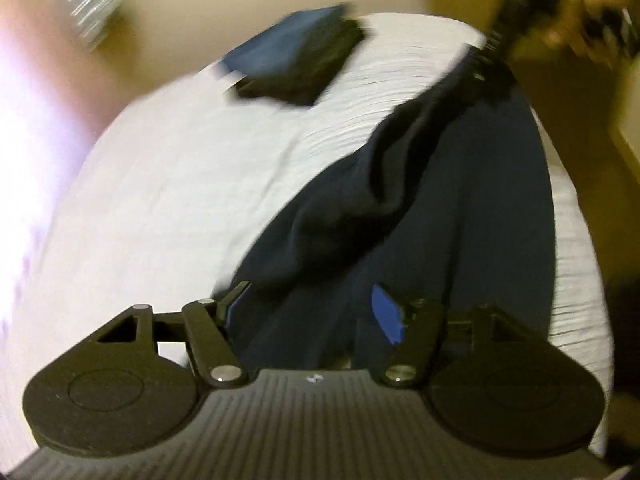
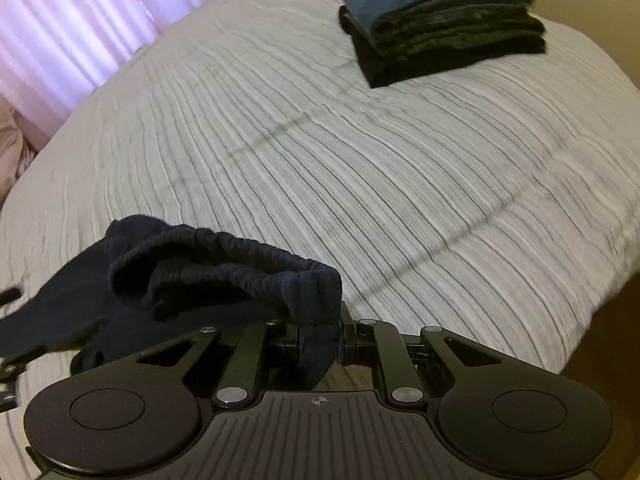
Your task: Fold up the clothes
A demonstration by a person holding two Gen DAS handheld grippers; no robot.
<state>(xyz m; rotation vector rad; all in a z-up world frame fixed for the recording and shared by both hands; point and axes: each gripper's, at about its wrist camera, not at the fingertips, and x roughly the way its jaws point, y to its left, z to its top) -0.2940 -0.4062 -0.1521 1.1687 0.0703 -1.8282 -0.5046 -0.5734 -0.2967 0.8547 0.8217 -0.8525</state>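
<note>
In the right wrist view, the right gripper sits at the bottom centre of the frame, its fingers clamped on the ribbed waistband of a dark navy garment. The band bunches into a loop just above the fingers and trails to the lower left, where the rest of the cloth lies on the bed. The bed's cover is pale grey with thin dark stripes. At the upper right of this view a stack of folded dark clothes rests on the cover, well apart from the held garment. Pale curtains fill the upper left corner.

In the left wrist view, which is blurred, the left gripper is at the bottom centre with its fingers spread apart and not pressing on anything; blue pads show on their inner faces. The garment spreads across the centre and right of the frame beyond them, and a twisted part of it rises toward the upper right, where it meets the other gripper, seen as a dark smear. The stack lies at the upper centre on the bed.
</note>
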